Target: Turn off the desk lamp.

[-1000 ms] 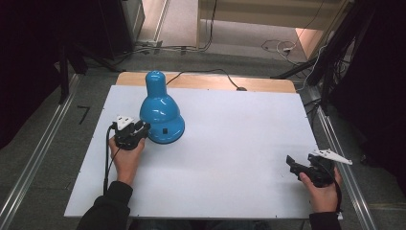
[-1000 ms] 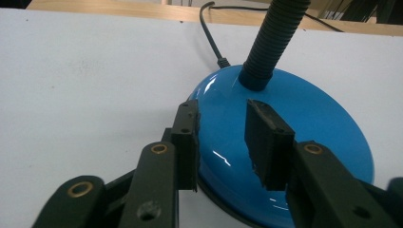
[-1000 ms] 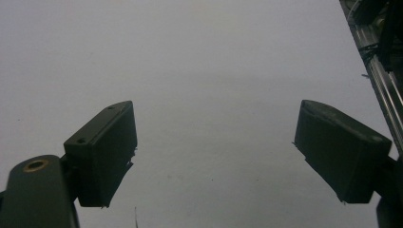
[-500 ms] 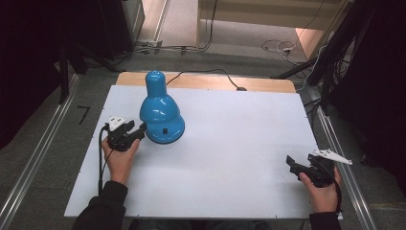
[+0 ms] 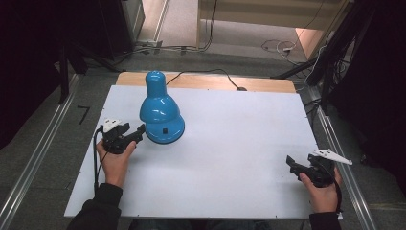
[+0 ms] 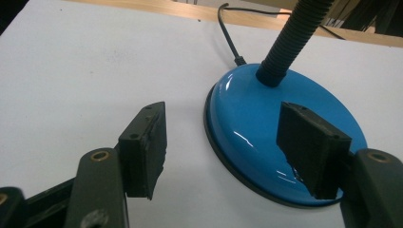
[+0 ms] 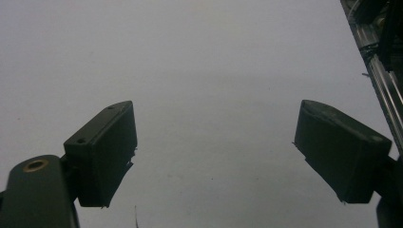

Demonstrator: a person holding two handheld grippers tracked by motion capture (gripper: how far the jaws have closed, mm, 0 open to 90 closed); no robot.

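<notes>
A blue desk lamp [image 5: 160, 112] stands on the white table [image 5: 230, 143], left of the middle, its shade bent over its round base [image 6: 266, 137]. A black ribbed neck [image 6: 290, 42] rises from that base. My left gripper [image 5: 140, 131] sits just left of the base and points at it. Its jaws have just been opening. In the left gripper view the gripper [image 6: 228, 147] is open, the base's near rim lies between the pads, and neither pad presses on it. My right gripper [image 5: 293, 163] rests near the table's right front corner, open [image 7: 214, 152] over bare table.
The lamp's black cord [image 5: 206, 74] runs off the far edge over a wooden strip [image 5: 268, 84]. Metal rails [image 5: 33, 158] flank the table on both sides, and one [image 7: 380, 80] shows close to the right gripper. Bare white surface stretches between the two hands.
My left gripper has drawn back a little to the left, away from the lamp base, and its jaws stand wider. The lamp and the right hand have not moved.
</notes>
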